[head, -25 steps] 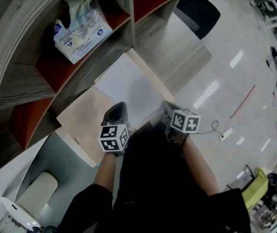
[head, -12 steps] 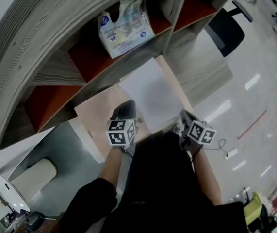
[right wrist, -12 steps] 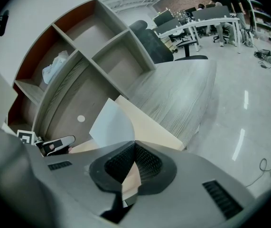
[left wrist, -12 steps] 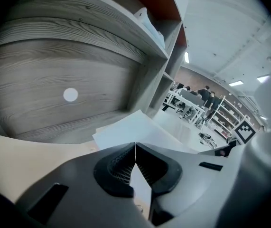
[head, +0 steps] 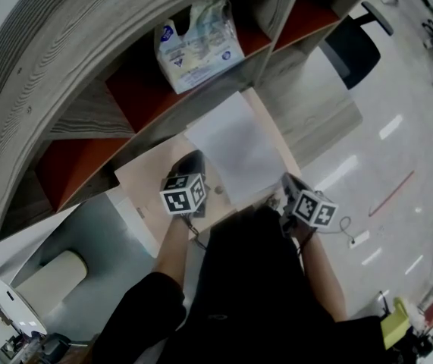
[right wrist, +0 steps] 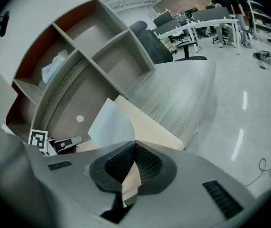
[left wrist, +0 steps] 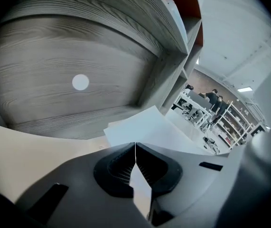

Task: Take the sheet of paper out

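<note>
Since the sheet of paper (head: 235, 142) lies flat on the table (head: 152, 177), long axis towards the shelf (head: 87, 120), the right hand-held gripper (head: 284, 179) is nearer, jaws together at its near corner, perhaps pinching it. The left hand-held gripper (head: 197, 156), closed on nothing, sits beside its left edge.

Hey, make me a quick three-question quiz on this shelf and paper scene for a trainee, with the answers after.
1. True or false: the left gripper has its jaws wide open.
2. Where does the plastic packet lie? A on the sheet of paper; B in a compartment of the shelf; C in the right gripper.
3. Fill in: the compartments' inner panels are coloured ___.
Key: 1 false, they are shut; 2 B; 3 red.
</note>
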The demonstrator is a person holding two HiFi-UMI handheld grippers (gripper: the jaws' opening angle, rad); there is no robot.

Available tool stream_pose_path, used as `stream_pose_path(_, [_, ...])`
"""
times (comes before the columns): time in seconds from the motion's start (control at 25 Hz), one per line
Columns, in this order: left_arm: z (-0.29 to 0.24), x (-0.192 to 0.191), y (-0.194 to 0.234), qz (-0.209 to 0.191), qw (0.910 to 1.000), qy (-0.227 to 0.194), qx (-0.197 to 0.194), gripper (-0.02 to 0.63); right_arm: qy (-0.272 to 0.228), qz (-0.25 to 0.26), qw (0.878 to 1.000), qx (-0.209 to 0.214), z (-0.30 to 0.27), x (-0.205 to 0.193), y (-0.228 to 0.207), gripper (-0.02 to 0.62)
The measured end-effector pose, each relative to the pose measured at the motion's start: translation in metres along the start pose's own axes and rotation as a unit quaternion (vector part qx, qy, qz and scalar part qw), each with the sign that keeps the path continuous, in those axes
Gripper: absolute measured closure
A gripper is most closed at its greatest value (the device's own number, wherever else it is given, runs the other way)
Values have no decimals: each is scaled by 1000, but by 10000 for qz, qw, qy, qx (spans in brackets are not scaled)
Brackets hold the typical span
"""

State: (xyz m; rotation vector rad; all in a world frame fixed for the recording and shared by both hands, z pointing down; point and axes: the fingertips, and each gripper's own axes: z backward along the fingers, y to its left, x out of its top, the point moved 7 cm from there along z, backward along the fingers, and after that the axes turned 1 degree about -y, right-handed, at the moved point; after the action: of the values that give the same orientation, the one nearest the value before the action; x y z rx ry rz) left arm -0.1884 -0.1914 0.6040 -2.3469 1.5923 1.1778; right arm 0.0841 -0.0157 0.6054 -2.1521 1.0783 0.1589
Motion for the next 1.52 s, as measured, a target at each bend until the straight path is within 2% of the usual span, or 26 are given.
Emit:
stream_pose_path(0.24, [-13,-5,18,-12,9996,149,233,561,-8,-41,10000,-35,0,-2,1,578])
stream_pose_path(0.48, [-24,-6,32,214,9995,191,130,552,-37,-92,9999,-77,-1,-2,0,578])
stream_pose_path(0.6, [-33,-8,37,410,9986,326,-68,459,-31,-110,9998,-137,-2,-3,-1,578])
stream_pose_path(0.72, [-38,-9,41,642,9967,433,-247,418,-38,-134,9998,-168,-1,-4,-1,578])
stream_pose_path(0.88, [-43,-10,45,1006,9932,433,-392,411,-51,-166,9996,-218,-1,-4,-2,578])
stream_pose_path(1.2, [-53,-6,50,1271,9873,512,-806,411,-95,-199,9995,-243,-1,-4,-2,578])
stream_pose_path(1.52, [-64,-4,55,1246,9865,637,-852,411,-100,-216,9994,-257,0,-5,-2,578])
